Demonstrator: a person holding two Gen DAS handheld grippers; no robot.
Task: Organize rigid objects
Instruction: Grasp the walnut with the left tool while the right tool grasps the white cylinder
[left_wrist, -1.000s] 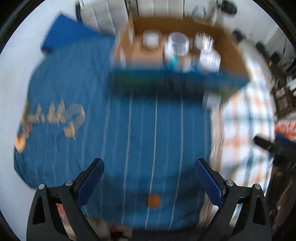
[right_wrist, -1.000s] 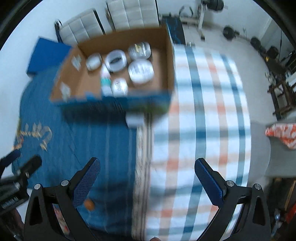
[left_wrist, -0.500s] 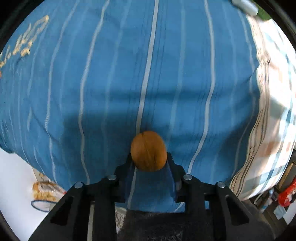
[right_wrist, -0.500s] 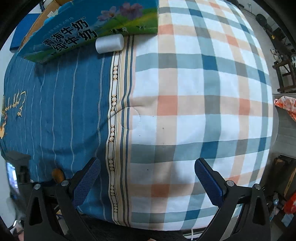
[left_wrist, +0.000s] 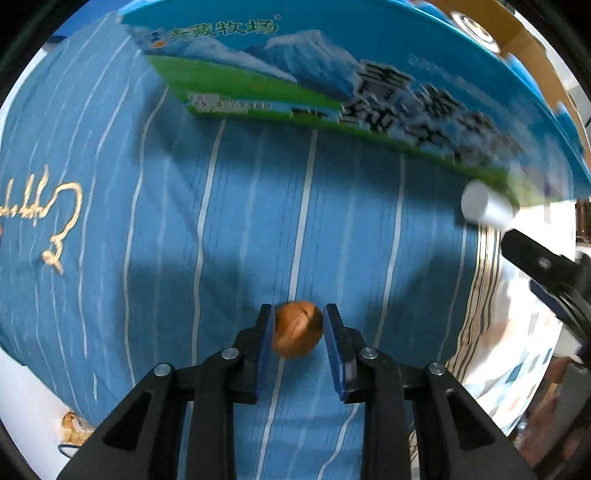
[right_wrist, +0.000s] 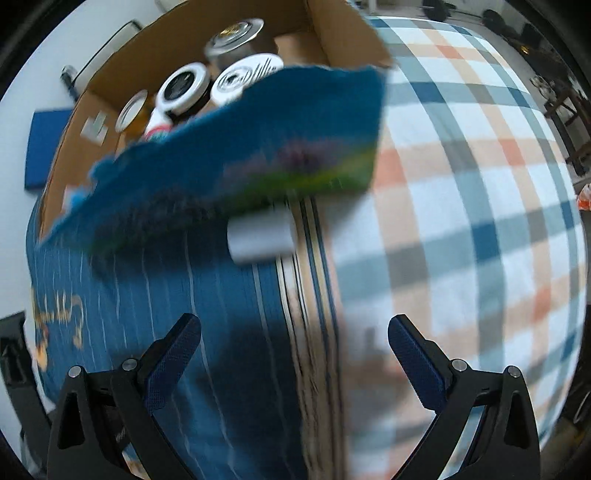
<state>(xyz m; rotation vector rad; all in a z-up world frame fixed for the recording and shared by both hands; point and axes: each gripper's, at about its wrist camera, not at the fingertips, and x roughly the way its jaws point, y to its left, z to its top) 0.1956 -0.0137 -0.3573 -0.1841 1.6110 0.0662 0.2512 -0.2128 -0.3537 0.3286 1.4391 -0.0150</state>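
A bed is seen under both cameras, covered on one side by a blue striped blanket (left_wrist: 221, 221) and on the other by a plaid blanket (right_wrist: 480, 184). An open cardboard box (right_wrist: 332, 40) with a printed blue and green front wall stands on the bed ahead of both tongs; several jars with white lids (right_wrist: 181, 86) are held inside it. A small white cylinder (right_wrist: 260, 236) lies on its side on the bed, just in front of the box wall, near the seam where the two blankets meet. In the left wrist view the same cylinder (left_wrist: 484, 206) is seen at the right, beside the box, with part of the other black tool close below it.

The left tongs (left_wrist: 298, 325) are clamped on a brown walnut (left_wrist: 297, 328), which is pinched between the two blue pads above the striped blanket. The right tongs (right_wrist: 293, 354) are held wide apart with nothing between them, above the blanket seam, and the white cylinder lies ahead of them, well apart from the pads.
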